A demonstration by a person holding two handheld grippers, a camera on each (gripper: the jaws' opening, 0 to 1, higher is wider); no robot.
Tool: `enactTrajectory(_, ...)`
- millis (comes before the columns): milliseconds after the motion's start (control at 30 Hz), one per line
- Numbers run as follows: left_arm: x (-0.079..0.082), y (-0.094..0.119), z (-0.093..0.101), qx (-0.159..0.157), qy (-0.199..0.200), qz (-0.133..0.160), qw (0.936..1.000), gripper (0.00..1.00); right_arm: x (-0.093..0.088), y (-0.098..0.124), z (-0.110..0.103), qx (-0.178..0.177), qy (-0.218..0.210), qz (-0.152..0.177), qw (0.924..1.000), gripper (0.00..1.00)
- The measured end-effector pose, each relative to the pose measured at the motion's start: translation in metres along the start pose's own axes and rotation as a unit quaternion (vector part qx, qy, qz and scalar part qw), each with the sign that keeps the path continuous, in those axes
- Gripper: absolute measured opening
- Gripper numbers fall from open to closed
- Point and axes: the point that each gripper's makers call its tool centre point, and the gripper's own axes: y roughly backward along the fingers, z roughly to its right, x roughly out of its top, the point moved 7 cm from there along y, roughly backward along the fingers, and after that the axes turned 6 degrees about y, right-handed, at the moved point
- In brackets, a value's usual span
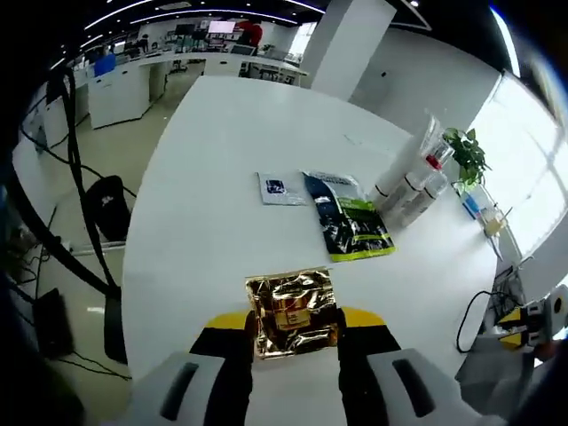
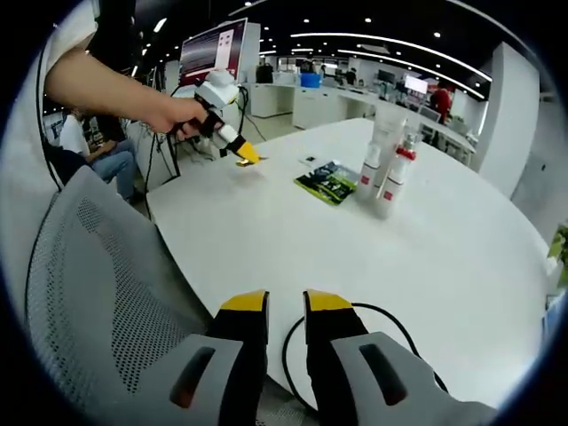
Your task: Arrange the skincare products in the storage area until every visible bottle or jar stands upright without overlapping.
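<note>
Skincare products: three white bottles are being seen standing in a tight cluster on the white table, one with a red collar; in the right gripper view the same bottles are standing upright toward the far side, well apart from both grippers.

Gold sachet: a crinkled gold foil packet is being held at its near edge between the jaws of the left gripper, which are closed onto it.

Other packets: a dark green pouch and a small white-and-blue sachet are lying flat on the table, between the gold sachet and the bottles, seemingly not overlapping.

Left gripper from outside: in the right gripper view the left gripper is being carried by a hand just above the table's near-left part, something gold pinched at its yellow tips.

Right gripper: the right gripper is being held low at the table edge, its jaws standing close together with a narrow gap and nothing between them; a black cable is looping just ahead of it.

Step in hand: the gold sachet is probably being carried toward the products.

Doing it well: the foil should be kept pinched firmly, since it is likely to slip; it should be set down beside the pouch, never on it, and clear of the bottles so none is being tipped.
</note>
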Motion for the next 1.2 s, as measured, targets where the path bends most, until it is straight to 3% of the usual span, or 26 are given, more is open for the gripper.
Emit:
enactTrajectory(400,-0.045,0.027,0.076,-0.087,0.016,0.029,0.9957,0.37,0.004,0.003,0.001,0.001,-0.014,0.022,0.9997,0.16)
enactTrajectory(600,-0.069,0.036,0.121,-0.140,-0.008,0.028,0.9898,0.37,0.006,0.005,0.003,0.001,-0.032,0.036,0.9988,0.17)
enactTrajectory(767,-0.083,0.039,0.130,-0.158,-0.001,0.026,0.9871,0.37,0.010,0.008,0.006,-0.003,-0.043,0.049,0.9979,0.16)
enactTrajectory(967,-0.109,0.049,0.139,-0.171,-0.023,0.013,0.9850,0.37,0.025,0.015,0.008,-0.008,-0.055,0.084,0.9949,0.18)
enactTrajectory(1100,-0.120,0.054,0.138,-0.169,-0.021,0.010,0.9854,0.37,0.048,0.014,0.004,0.002,-0.170,0.151,0.9739,0.25)
enactTrajectory(1200,-0.128,0.057,0.140,-0.169,-0.022,0.007,0.9853,0.37,0.058,0.011,-0.007,0.026,-0.246,0.184,0.9512,0.26)
